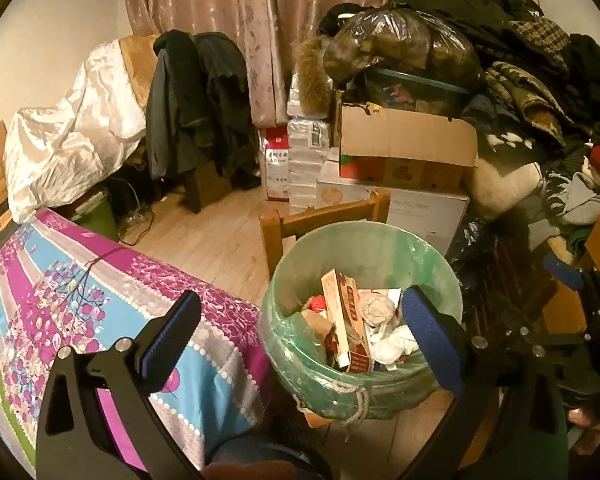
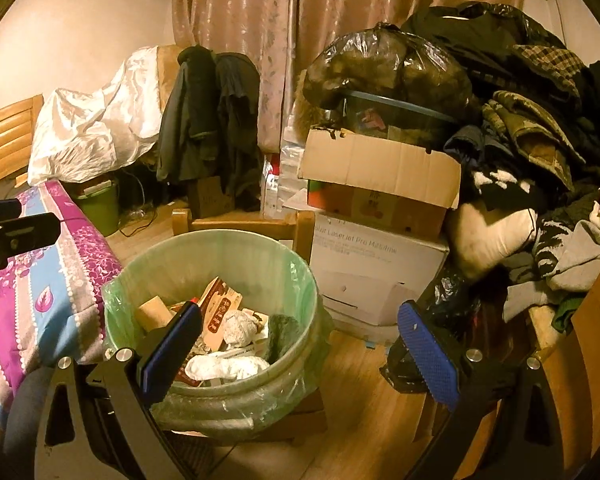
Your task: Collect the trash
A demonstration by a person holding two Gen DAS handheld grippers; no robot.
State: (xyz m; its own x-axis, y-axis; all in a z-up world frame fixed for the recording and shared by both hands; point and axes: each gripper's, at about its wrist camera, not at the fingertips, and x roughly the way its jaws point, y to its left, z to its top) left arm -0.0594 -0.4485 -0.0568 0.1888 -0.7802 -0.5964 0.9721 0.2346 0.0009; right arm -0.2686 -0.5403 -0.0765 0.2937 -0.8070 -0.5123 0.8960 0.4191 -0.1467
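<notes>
Left wrist view: left gripper (image 1: 300, 336) jaws wide apart, nothing held, above bin (image 1: 440, 256) w/ green liner, beside floral bedspread (image 1: 100, 280). Right gripper (image 2: 300, 344) also spread wide, empty, over same bin. Trash inside: red carton (image 1: 346, 320), crumpled paper ball (image 2: 239, 328), white tissue wad (image 2: 224, 367).

Both wrist cameras are looking forward and down along their own blue-padded fingers, close above the green-lined trash bin (image 1: 364, 264) (image 2: 220, 256) — the left sitting further left, over the floral bedspread (image 1: 100, 280) — both sharing the stacked boxes (image 1: 404, 148) (image 2: 380, 168).
</notes>
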